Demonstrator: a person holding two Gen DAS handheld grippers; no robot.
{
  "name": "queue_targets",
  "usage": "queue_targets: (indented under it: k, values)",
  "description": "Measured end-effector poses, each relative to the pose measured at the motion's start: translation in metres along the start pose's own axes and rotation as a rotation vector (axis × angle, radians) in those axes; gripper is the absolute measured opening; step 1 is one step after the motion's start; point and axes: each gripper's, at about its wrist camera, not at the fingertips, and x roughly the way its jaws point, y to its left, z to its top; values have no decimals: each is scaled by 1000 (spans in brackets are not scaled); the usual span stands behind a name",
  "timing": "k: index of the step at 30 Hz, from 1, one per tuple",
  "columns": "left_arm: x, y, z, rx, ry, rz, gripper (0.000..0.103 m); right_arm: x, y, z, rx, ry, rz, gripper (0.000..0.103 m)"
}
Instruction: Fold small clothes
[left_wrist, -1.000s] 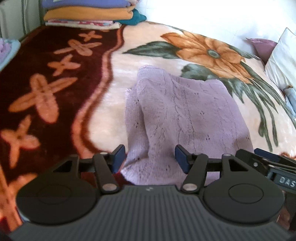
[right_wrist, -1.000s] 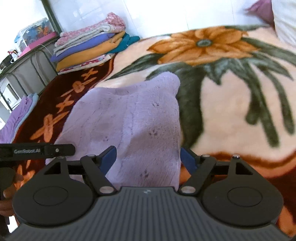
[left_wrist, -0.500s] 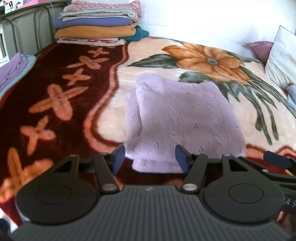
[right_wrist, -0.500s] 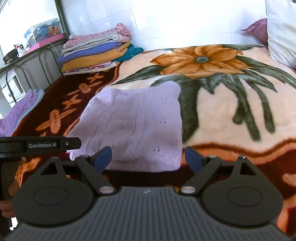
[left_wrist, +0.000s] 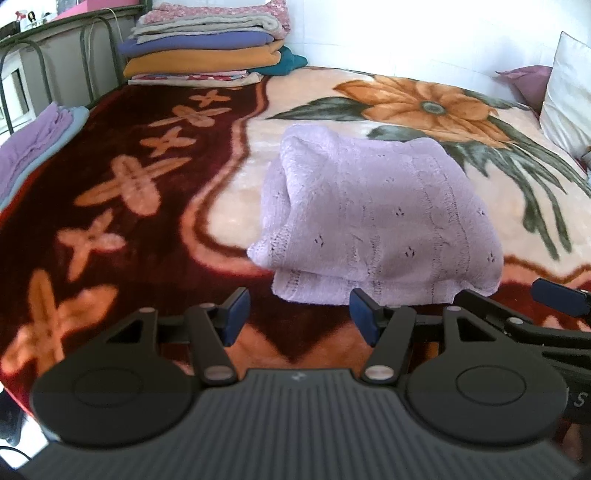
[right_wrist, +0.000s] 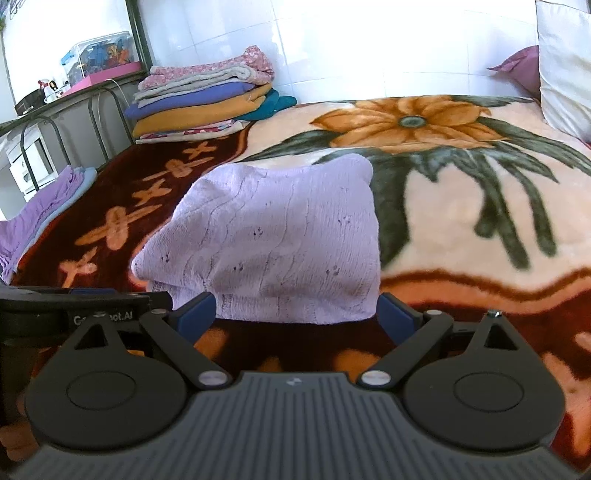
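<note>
A folded lilac knit garment (left_wrist: 380, 221) lies on the flower-patterned blanket (left_wrist: 229, 192) of the bed, straddling the edge where the cream field meets the dark red border. The left gripper (left_wrist: 299, 317) hangs just short of the garment's near edge, its jaws partly apart with only blanket showing between them — nothing is held. The right gripper (right_wrist: 297, 314) stands close to the same near edge; its jaws have just been opening and now spread about as wide as the fold itself, with nothing pressed between the pads. Whether the blue fingertips (right_wrist: 393, 314) brush the knit or sit just clear of it is hard to say, since the gripper body hides the ground below. In the left wrist view the other gripper shows only in part at the right edge. At the far corner a stack of folded clothes (right_wrist: 207, 99) rests on the bed, and a second, purple pile (left_wrist: 33, 155) is cut off at the left edge. A pillow (right_wrist: 565, 62) is cropped at the right.
</note>
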Motion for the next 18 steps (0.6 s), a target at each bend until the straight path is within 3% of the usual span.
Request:
queue_targets:
  k: [18]
  values:
    - [5, -2, -2, 4, 10, -12, 62, 6, -6, 0, 27, 20, -7, 97]
